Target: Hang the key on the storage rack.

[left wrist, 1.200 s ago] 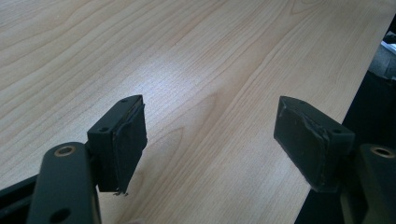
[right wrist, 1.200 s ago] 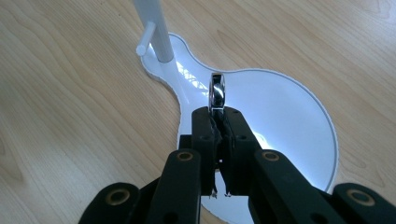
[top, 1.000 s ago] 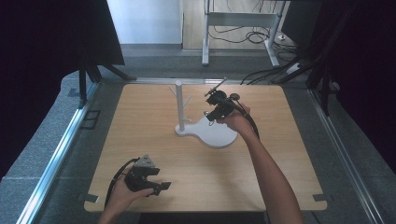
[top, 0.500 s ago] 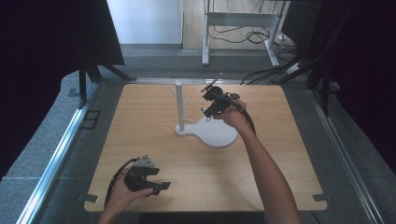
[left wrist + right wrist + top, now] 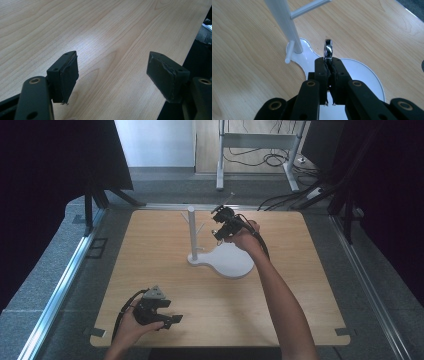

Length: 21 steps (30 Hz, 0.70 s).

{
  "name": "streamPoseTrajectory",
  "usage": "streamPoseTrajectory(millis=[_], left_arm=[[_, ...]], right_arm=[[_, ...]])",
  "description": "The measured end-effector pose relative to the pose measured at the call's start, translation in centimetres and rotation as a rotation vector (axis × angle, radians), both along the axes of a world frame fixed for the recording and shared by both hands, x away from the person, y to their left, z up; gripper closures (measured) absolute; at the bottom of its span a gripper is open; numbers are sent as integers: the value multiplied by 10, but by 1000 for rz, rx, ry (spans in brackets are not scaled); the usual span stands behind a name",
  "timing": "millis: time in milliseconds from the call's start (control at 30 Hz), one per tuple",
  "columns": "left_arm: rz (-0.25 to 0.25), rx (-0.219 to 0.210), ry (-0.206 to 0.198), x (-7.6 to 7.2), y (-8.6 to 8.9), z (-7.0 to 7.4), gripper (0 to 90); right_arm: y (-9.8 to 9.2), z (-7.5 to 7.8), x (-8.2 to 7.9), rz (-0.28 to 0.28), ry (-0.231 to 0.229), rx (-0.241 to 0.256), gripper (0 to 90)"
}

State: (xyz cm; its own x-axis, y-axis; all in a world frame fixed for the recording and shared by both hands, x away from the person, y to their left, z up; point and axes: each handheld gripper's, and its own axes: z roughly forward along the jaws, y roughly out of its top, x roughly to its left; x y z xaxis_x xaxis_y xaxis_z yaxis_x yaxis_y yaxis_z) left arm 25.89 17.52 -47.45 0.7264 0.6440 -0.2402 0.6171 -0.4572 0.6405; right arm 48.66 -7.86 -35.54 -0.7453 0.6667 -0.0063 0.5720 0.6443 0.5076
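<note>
Right gripper [image 5: 328, 60] clamps shiny metal ring [image 5: 328, 49], ring protruding beyond fingertips, white peg stand [image 5: 282, 22] just ahead. Left gripper [image 5: 112, 72] jaws wide apart, nothing between, over wooden table [image 5: 112, 30].

Black jaws with brass-ringed screw holes and worn pads are being shown on the left gripper [image 5: 112, 72]; a grey three-cornered plate [image 5: 156, 292] is being carried on top.

Beyond the wooden table [image 5: 150, 250], cables [image 5: 280, 157] trail beneath a metal frame [image 5: 260, 140].
</note>
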Motion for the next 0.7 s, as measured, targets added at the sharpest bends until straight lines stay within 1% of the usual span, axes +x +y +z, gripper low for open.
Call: streamPoseTrajectory(millis=[233, 333, 467, 700], left_arm=[[1, -5, -1, 0, 1, 0, 259], [-3, -5, 1, 0, 0, 0, 259], [-4, -9, 3, 0, -1, -1, 258], [0, -17, 1, 0, 1, 1, 259]], right_arm=[[4, 1, 8, -6, 12, -4, 846], [7, 1, 14, -10, 16, -6, 846], [10, 2, 19, -14, 18, -1, 846], [16, 3, 26, -21, 15, -8, 846]])
